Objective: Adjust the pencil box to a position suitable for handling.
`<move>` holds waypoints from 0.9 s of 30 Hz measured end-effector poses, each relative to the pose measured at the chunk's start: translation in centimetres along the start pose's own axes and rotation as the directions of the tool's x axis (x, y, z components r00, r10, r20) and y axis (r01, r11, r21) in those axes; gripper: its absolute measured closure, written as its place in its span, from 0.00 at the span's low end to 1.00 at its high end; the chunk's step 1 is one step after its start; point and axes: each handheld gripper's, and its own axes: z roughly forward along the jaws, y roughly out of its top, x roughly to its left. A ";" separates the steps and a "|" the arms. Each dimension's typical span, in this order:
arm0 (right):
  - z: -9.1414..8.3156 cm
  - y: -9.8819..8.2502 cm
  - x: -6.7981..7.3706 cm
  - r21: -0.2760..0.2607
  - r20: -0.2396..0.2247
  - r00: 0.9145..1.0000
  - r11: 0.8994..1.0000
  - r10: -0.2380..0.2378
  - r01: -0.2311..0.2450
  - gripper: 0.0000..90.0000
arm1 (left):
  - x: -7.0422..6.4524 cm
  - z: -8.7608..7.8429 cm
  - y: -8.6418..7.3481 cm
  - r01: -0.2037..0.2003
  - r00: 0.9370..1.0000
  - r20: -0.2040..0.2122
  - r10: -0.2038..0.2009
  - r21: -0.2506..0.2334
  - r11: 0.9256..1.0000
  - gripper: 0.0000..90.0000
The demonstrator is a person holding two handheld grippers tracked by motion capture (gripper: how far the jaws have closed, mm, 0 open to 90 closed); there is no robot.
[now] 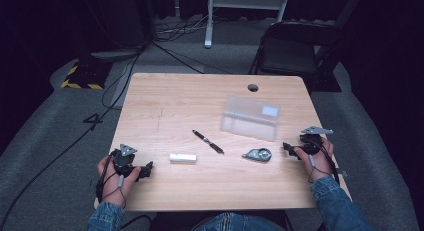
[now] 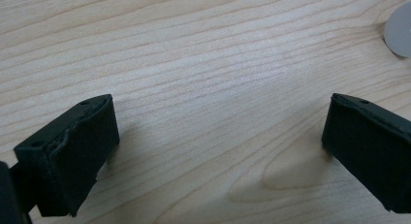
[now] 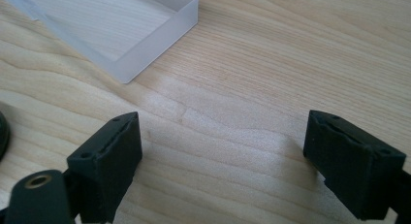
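Observation:
My left gripper (image 1: 148,169) rests low on the wooden table (image 1: 165,96) near its front left corner, jaws open with bare wood between them (image 2: 220,151). My right gripper (image 1: 288,149) sits at the right edge, also open over bare wood (image 3: 223,151). Between the two lie a white eraser (image 1: 182,158), a black pen (image 1: 208,141) and a grey correction-tape dispenser (image 1: 258,154). A clear plastic case (image 1: 250,117) lies behind them; its corner (image 3: 131,35) shows ahead of the right jaws.
A round cable hole (image 1: 253,87) sits near the table's far edge. A black chair (image 1: 295,51) stands beyond the far right corner, and cables run across the grey floor at left. A pale round edge (image 2: 400,30) shows at the upper right of the left gripper view.

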 end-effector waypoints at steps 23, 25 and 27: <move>0.0 0.1 0.1 -0.028 0.014 0.999 0.999 0.032 -0.031 0.34 | 0.1 0.1 0.2 0.000 1.000 -0.002 0.000 0.000 1.000 0.00; -0.3 0.5 0.1 -0.052 -0.006 0.999 0.998 0.044 -0.044 0.41 | 0.1 0.1 0.2 0.000 1.000 -0.002 0.000 0.000 1.000 0.00; -0.7 1.0 0.0 -0.060 -0.021 0.998 0.997 0.053 -0.055 0.48 | 0.1 0.1 0.2 0.000 1.000 -0.002 0.000 0.000 1.000 0.00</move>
